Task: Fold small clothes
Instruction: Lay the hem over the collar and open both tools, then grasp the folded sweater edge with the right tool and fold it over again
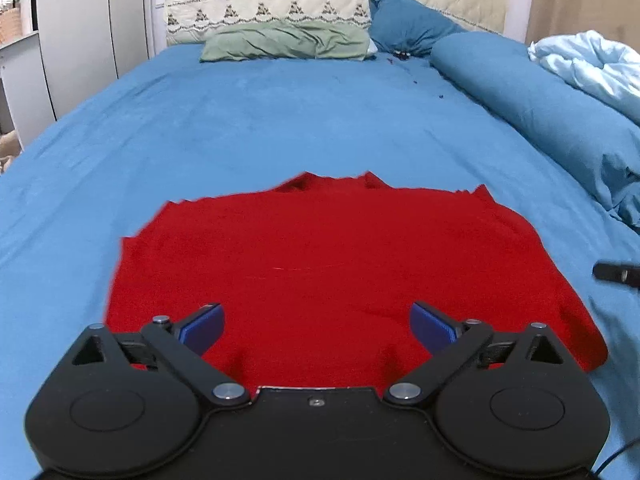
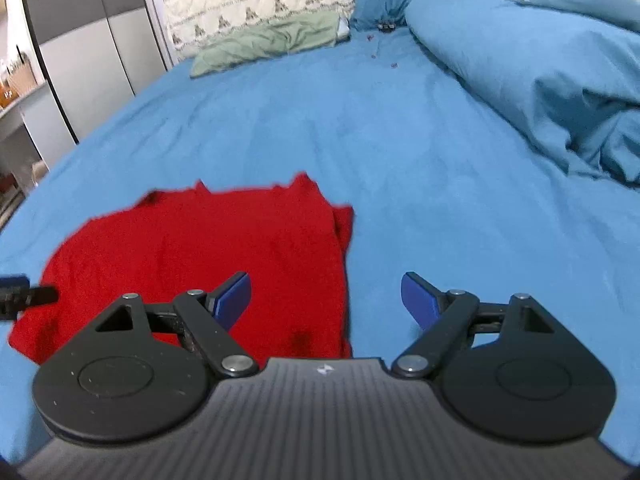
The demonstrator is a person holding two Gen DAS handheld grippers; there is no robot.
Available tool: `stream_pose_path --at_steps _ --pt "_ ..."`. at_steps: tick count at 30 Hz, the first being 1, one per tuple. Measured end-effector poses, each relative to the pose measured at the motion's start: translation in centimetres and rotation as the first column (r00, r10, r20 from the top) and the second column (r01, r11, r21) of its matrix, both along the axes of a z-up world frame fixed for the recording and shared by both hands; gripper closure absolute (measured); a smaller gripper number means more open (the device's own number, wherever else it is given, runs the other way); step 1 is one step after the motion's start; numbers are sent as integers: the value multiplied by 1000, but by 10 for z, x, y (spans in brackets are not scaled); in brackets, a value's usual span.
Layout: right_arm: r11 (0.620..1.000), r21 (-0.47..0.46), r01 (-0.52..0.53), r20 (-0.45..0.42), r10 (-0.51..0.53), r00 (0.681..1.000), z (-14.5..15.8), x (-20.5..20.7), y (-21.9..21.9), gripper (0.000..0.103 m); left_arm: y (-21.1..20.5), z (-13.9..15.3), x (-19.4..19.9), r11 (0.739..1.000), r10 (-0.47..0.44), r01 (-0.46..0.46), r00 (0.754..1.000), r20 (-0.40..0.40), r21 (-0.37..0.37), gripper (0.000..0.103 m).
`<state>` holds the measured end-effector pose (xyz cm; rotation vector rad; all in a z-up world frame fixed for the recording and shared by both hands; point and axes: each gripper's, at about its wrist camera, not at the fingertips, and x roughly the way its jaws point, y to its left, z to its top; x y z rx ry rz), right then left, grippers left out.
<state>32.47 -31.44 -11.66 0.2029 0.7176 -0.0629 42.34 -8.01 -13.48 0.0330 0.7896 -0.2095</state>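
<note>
A red garment point(image 1: 320, 256) lies flat on the blue bed sheet point(image 1: 280, 120), partly folded, with its collar at the far edge. My left gripper point(image 1: 317, 326) is open and empty, hovering over the garment's near edge. In the right wrist view the garment point(image 2: 200, 248) lies at the left, with a doubled-over right edge. My right gripper point(image 2: 326, 300) is open and empty above the garment's near right edge, its left finger over the cloth and its right finger over bare sheet. Each view shows the tip of the other gripper at its side edge.
A rolled blue duvet point(image 1: 540, 112) and a light blue blanket point(image 1: 592, 64) lie along the bed's right side. A green pillow point(image 1: 288, 42) and a blue pillow point(image 1: 408, 20) rest at the quilted headboard point(image 1: 280, 0). A grey wardrobe point(image 1: 88, 40) stands at the left.
</note>
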Motion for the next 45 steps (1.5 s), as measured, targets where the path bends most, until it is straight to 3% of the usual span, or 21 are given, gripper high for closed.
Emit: stream_pose_path --at_steps 7,13,16,22,24,27,30,32,35,40,43,45 --pt "1000 -19 7 -36 -7 999 -46 -4 10 8 -29 -26 12 997 -37 37 999 -1 62 2" --pt "997 -72 21 13 -20 1000 -72 -4 22 9 -36 -48 25 995 -18 21 999 -33 96 2" --pt "995 -97 9 39 -5 999 -79 -8 27 21 -35 -56 32 994 -6 12 998 -55 105 2" --pt "998 -53 -37 35 39 999 -76 -7 34 64 -32 -62 40 996 14 -7 997 -82 86 0" --pt "999 -13 -39 17 39 999 -72 -3 34 75 -32 -63 43 997 18 -10 996 -92 82 0" --pt "995 102 15 -3 -15 1000 -60 2 27 77 -30 -65 47 997 21 -13 994 -109 77 0" --pt "952 301 54 19 -63 998 -37 6 17 77 -30 -64 54 997 25 -15 990 -136 71 0" --pt "923 384 41 46 -64 997 -15 14 21 78 -26 -61 56 999 18 -10 988 -154 54 0" --pt "898 438 -42 105 -4 994 23 32 49 78 -6 -46 51 1000 8 -6 989 -146 14 4" --pt "856 429 -287 168 237 957 67 75 150 78 67 -21 25 999 40 -40 995 -88 7 4" --pt "812 412 -413 114 404 908 53 103 226 78 118 -25 0 998 55 -56 997 -63 -13 4" --pt "798 385 -463 3 501 866 22 122 278 78 143 -35 -13 998 60 -62 996 -66 -19 4"
